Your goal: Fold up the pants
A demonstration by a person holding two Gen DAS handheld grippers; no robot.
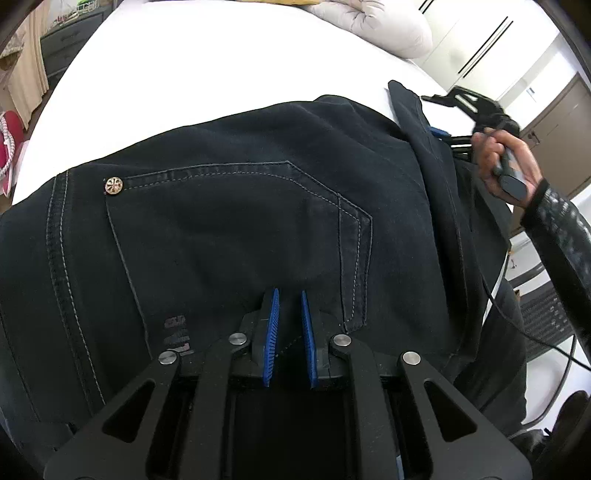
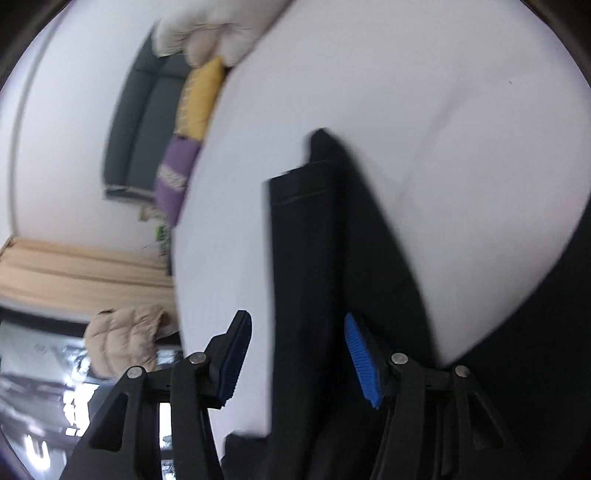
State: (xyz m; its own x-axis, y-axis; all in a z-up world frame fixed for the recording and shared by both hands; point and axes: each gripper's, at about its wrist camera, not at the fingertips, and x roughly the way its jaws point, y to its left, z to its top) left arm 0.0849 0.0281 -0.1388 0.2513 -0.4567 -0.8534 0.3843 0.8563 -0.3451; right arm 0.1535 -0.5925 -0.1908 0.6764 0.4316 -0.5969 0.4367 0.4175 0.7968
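Note:
Dark navy jeans (image 1: 258, 229) lie on a white bed (image 1: 192, 85), back pocket and a gold rivet (image 1: 113, 185) facing up. My left gripper (image 1: 289, 295) sits at the waist end below the pocket, its blue pads drawn close and shut on a pinch of the denim. At the far right a hand (image 1: 495, 162) holds my right gripper (image 1: 439, 114) against a raised pant leg (image 1: 413, 122). In the blurred right wrist view the right gripper (image 2: 295, 317) stands open, with the leg (image 2: 306, 280) and its stitched hem (image 2: 295, 192) running between the pads, which do not touch it.
A white pillow (image 1: 384, 26) lies at the bed's far end, with yellow (image 2: 203, 99) and purple (image 2: 175, 173) cushions beside it. A grey dresser (image 1: 62, 44) stands at the left. A black cable (image 1: 517, 325) hangs off the bed's right edge.

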